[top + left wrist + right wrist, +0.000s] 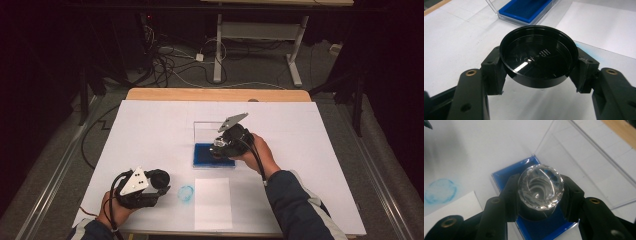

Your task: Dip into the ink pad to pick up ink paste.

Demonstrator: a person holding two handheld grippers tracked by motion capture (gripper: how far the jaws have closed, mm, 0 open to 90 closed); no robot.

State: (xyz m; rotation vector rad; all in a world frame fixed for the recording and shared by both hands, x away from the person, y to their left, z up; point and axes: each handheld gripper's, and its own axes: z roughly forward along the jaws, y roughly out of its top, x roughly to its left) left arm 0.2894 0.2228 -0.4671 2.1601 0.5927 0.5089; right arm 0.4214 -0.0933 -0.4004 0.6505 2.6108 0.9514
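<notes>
Clamping a faceted clear stamp (541, 187) between its jaws, the right gripper (226, 145) holds it over the blue ink pad (506, 176); the left gripper (537, 75) grips a black lid (538, 62) above the white table (150, 135).

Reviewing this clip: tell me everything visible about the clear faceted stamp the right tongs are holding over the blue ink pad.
The stamp has a clear, glass-like round top with a faceted rim and swirling reflections inside, set on a black base. The right tongs are shut on that base, one jaw on each side. It stands roughly upright over the blue ink pad, which lies in an open clear case; whether its underside touches the pad is hidden. In the high view it sits near mid-table, beyond the white paper sheet.
</notes>
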